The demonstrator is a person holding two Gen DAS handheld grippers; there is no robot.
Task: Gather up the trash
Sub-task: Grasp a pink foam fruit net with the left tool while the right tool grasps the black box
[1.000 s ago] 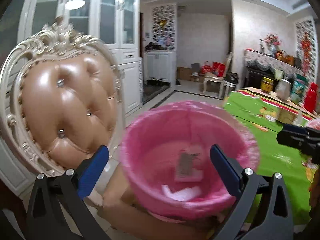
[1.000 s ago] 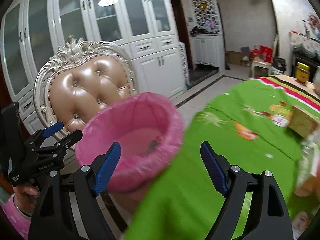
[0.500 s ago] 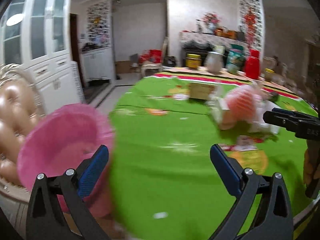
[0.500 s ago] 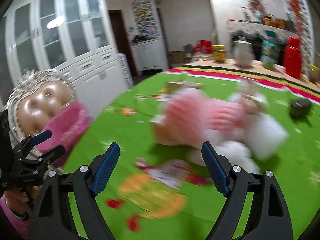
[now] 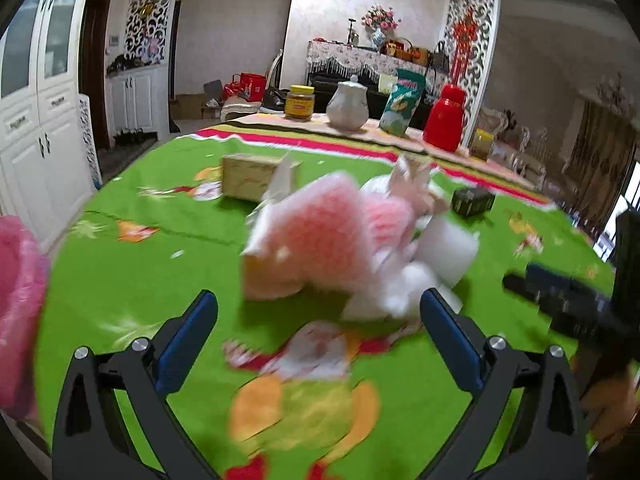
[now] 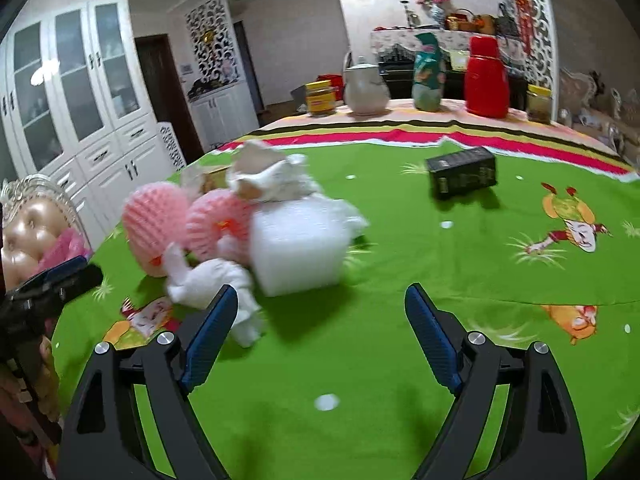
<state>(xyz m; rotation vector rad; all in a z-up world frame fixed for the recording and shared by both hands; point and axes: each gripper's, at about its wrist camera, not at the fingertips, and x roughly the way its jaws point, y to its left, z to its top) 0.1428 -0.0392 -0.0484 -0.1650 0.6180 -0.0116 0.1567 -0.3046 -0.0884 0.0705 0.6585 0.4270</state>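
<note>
Green printed tablecloth (image 6: 400, 360): covers a table, cartoon figures on it, striped border along the far edge.

Trash pile (image 6: 240, 236): heaped on the cloth, left of centre in the right wrist view and centre in the left wrist view. Contents:
- pink foam nets (image 6: 156, 220), two rounded pieces on the left side of the heap;
- white foam block (image 6: 298, 252), on the heap's right side, touching the nets;
- crumpled white tissue (image 6: 212, 280), at the near edge of the heap, just beyond the right gripper's left finger;
- torn paper scraps (image 6: 268, 180) on top, blurred.

Pink-lined bin (image 5: 18, 312): at the far left edge of the left wrist view, off the table's side, well apart from the pile.

Black carton (image 6: 462, 178): lying on the cloth, to the right of the pile and farther away, apart from it.

Tan box (image 5: 256, 176): behind the pile on the left.

Far edge of table, left to right: yellow-lidded jar (image 6: 320, 98), white teapot (image 6: 366, 88), green snack bag (image 6: 428, 76), red flask (image 6: 486, 76), small jar (image 6: 538, 104).

Left gripper (image 5: 318, 334): jaws spread wide, nothing between them, near side of the pile.

Right gripper (image 6: 320, 326): jaws spread wide, nothing between them, pointing at the cloth just right of the pile.

Padded chair back (image 6: 28, 228): at the left edge, beside the table.
</note>
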